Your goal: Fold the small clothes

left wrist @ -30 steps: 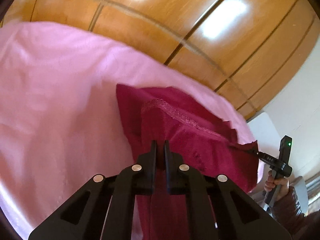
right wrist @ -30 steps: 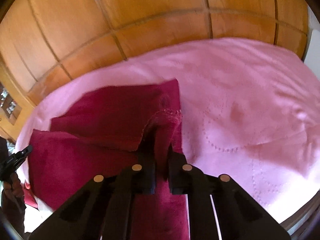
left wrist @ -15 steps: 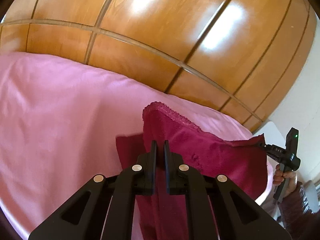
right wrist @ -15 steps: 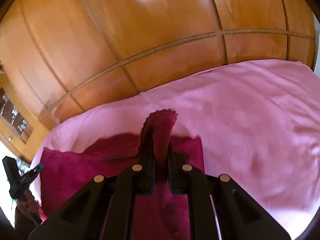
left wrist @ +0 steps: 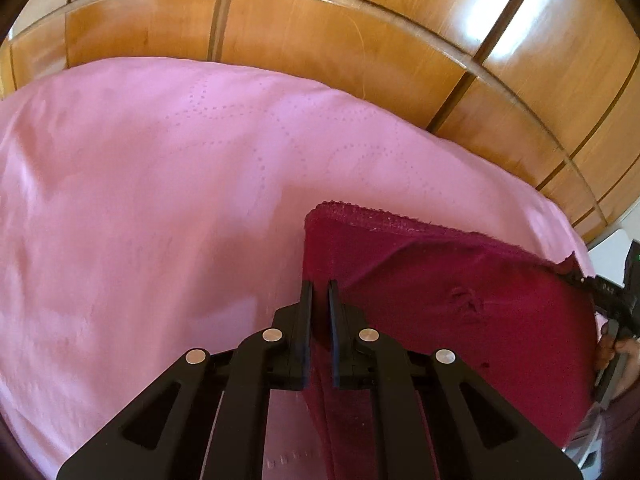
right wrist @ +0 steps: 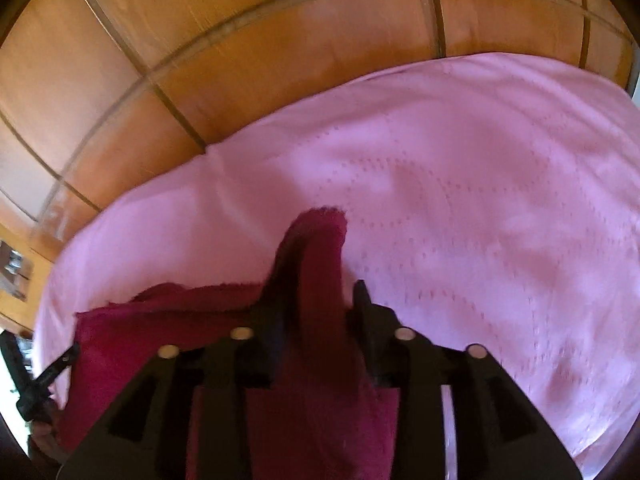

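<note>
A dark red cloth (left wrist: 440,280) with a lacy hem hangs stretched between my two grippers over a pink bedsheet (left wrist: 160,200). My left gripper (left wrist: 319,286) is shut on its left corner. In the left wrist view my right gripper (left wrist: 580,278) is at the cloth's far right corner, with a hand (left wrist: 624,348) behind it. In the right wrist view my right gripper (right wrist: 312,292) has its jaws opening. The cloth corner (right wrist: 320,248) still stands between them, loose on the right side. The left gripper (right wrist: 60,364) holds the other end at lower left.
The pink bedsheet (right wrist: 480,200) spreads wide ahead of both grippers. A glossy wooden panel wall (left wrist: 320,32) rises behind the bed. A white object (left wrist: 612,248) stands past the bed's right end. A glazed shelf (right wrist: 16,272) shows at far left.
Both grippers carried the raised cloth edge across the bed and lowered it; the flat lower layer is no longer seen ahead. The right jaws have parted from shut; the left stays clamped.
</note>
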